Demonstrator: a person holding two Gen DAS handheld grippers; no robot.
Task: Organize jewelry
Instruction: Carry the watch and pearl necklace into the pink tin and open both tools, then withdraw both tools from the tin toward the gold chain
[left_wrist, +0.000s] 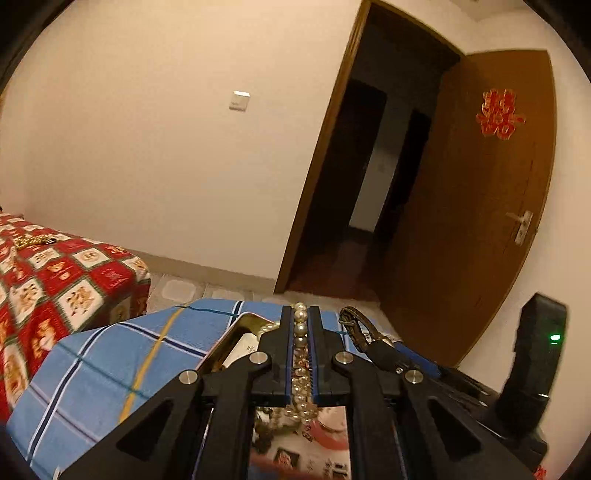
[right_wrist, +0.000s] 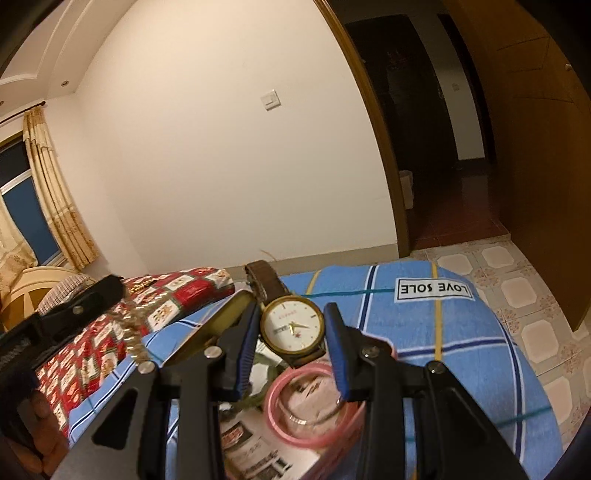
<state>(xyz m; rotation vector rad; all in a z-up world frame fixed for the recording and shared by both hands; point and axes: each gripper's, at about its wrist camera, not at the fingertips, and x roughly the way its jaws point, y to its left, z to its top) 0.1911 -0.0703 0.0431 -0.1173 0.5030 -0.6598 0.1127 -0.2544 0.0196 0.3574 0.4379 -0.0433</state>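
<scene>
My left gripper (left_wrist: 301, 314) is shut on a pearl necklace (left_wrist: 300, 332), whose beads run up between its jaws and bunch below them. It hangs over a gold-rimmed box (left_wrist: 236, 328) on the blue checked cloth (left_wrist: 110, 354). My right gripper (right_wrist: 291, 321) holds a wristwatch (right_wrist: 291, 326) with a white dial and brown strap between its fingers. Under it lie pink bangles (right_wrist: 314, 402) and a thin silver ring (right_wrist: 325, 415) in the box (right_wrist: 221, 310). The watch strap (left_wrist: 360, 326) and right gripper show at the right of the left wrist view.
A bed with a red patterned cover (left_wrist: 55, 280) stands left, with a small gold chain (left_wrist: 33, 240) on it. An open brown door (left_wrist: 480, 206) and dark doorway are ahead. The floor is tiled (right_wrist: 517, 288). A black device with a green light (left_wrist: 535, 362) is at the right.
</scene>
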